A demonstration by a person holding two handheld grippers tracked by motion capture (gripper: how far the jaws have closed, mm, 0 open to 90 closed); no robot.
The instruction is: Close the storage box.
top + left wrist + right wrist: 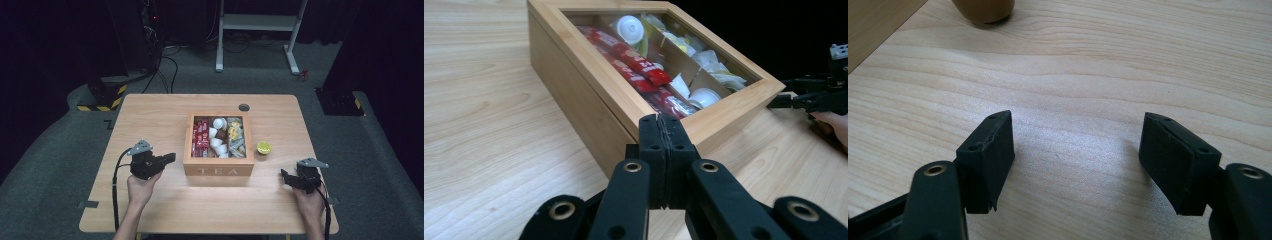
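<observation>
A wooden box marked TEA [218, 170] stands at the table's middle, and its framed top shows red sachets [201, 137], white pods [216, 136] and yellow packets [235, 132]. My left gripper [171, 158] lies left of the box, shut on nothing and pointing at it. In the left gripper view the shut jaws [663, 131] sit just short of the box's near corner [624, 125]. My right gripper [285, 177] rests right of the box near the front edge. It is open [1078, 150] over bare wood, with nothing between its pads.
A small yellow-green round thing [263, 147] lies just right of the box; its base [983, 10] is ahead of the right gripper. A grey round plug [244, 107] sits behind the box. White frame legs [219, 50] stand on the floor beyond the table.
</observation>
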